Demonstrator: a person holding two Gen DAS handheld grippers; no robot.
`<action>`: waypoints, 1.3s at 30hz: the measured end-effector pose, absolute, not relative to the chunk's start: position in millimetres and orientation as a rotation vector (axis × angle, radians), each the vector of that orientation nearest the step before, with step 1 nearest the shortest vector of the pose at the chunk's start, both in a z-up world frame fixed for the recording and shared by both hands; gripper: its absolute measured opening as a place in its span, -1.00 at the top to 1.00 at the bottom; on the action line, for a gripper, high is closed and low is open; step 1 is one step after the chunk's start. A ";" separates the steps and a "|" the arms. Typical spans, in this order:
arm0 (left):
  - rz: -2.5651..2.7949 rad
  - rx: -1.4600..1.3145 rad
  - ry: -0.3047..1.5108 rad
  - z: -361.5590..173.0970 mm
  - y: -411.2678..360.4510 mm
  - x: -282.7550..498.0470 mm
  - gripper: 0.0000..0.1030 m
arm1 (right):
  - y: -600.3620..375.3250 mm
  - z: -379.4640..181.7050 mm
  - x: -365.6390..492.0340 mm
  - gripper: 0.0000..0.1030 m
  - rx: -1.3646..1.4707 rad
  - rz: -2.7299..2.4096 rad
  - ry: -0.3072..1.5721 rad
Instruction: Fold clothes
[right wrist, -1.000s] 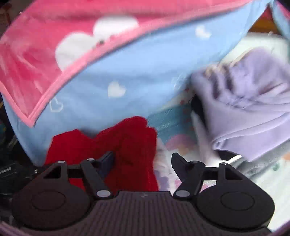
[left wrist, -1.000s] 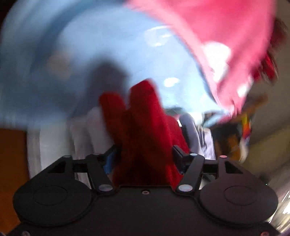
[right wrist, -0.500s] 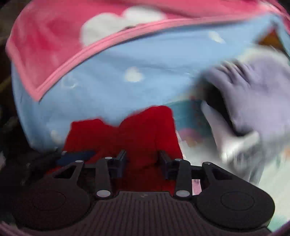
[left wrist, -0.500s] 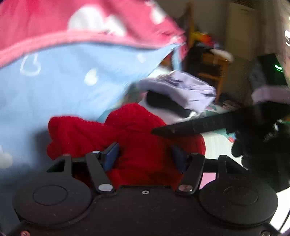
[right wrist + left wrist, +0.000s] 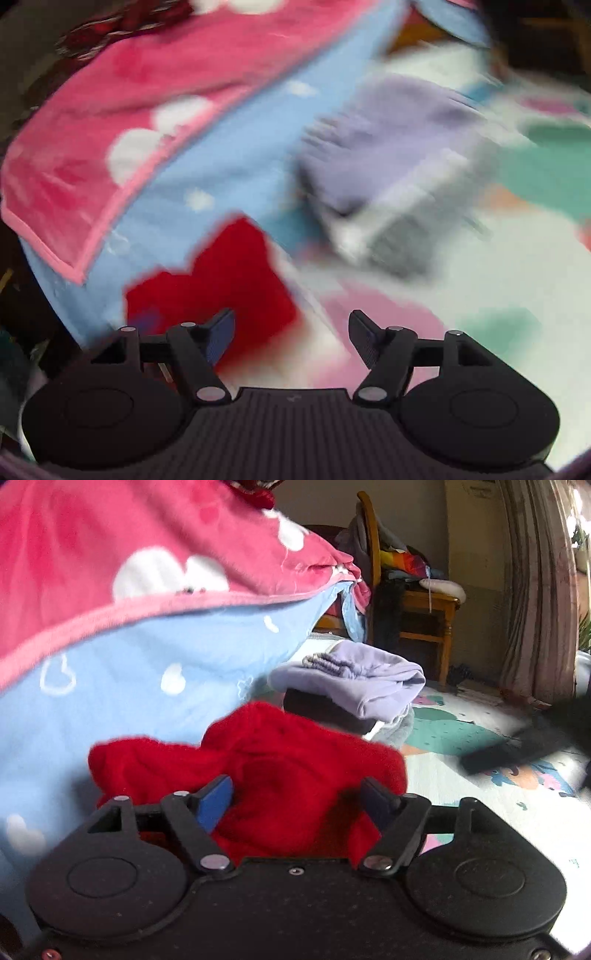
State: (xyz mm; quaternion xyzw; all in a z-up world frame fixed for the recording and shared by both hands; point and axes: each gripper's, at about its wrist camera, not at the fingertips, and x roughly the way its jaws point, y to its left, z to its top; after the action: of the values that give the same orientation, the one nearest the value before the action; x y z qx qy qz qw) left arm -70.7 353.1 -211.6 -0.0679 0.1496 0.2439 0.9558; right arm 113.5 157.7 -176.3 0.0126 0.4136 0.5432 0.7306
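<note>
Left claw (image 5: pixel 297 799) spread wide with red knit garment (image 5: pixel 258 760) bunched between its fingers, right claw (image 5: pixel 291 334) open and empty, red garment (image 5: pixel 218 284) ahead-left of it, folded lilac clothes (image 5: pixel 364 681) beyond, pink-and-blue blanket (image 5: pixel 129 635) above-left.

A home: wooden chair (image 5: pixel 424 602), curtain (image 5: pixel 535 590), patterned play mat (image 5: pixel 461 738).

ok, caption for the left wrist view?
Left claw open around red knit garment, folded lavender garment beyond.

Blurred lavender garment (image 5: pixel 399 144) in right wrist view
</note>
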 end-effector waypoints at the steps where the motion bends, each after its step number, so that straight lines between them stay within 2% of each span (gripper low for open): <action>1: 0.489 -0.143 0.288 -204.7 350.7 -68.7 -0.54 | 128.4 -175.7 115.0 -0.35 0.003 1.144 0.930; 3: 0.471 -0.150 0.252 -189.8 344.8 -65.2 -0.63 | 70.0 -166.9 112.8 -0.48 -0.040 1.067 0.949; 5: 0.469 -0.129 0.223 -172.6 336.6 -60.0 -0.74 | 6.0 -147.3 103.6 -0.75 -0.087 0.998 0.955; 11: 0.379 -0.146 0.224 -88.5 338.0 -27.4 -0.90 | -134.2 -53.5 67.3 -0.99 -0.163 0.853 1.012; 14: 0.234 -0.144 0.227 -15.5 333.7 -4.4 -0.91 | -174.4 10.1 49.7 -0.99 -0.104 0.768 0.980; 18: 0.049 -0.118 0.293 100.0 303.3 27.1 -0.99 | -205.6 77.0 27.7 -1.00 0.029 0.660 0.841; 23: -0.086 0.033 0.327 221.7 220.0 25.7 -0.99 | -230.7 126.1 -0.1 -1.00 0.169 0.568 0.662; 26: -0.209 0.054 0.282 273.7 169.5 3.5 -0.99 | -243.8 138.3 -8.6 -1.00 0.199 0.515 0.608; 29: -0.302 0.058 0.272 285.7 119.5 -15.8 -1.00 | -253.9 144.1 -13.1 -1.00 0.233 0.463 0.577; 32: -0.357 -0.003 0.374 254.7 76.2 -22.8 -1.00 | -264.3 137.7 -17.2 -1.00 0.273 0.387 0.578; 39: -0.290 -0.155 0.658 128.1 12.5 -17.5 -0.99 | -272.0 82.3 -10.2 -1.00 0.259 0.196 0.732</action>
State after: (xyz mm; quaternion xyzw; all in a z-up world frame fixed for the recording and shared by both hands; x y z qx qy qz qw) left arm -17.5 12.5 128.1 -0.0757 0.3218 -0.1416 0.9331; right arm -10.2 -272.0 82.3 0.1263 0.3562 0.0954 0.9209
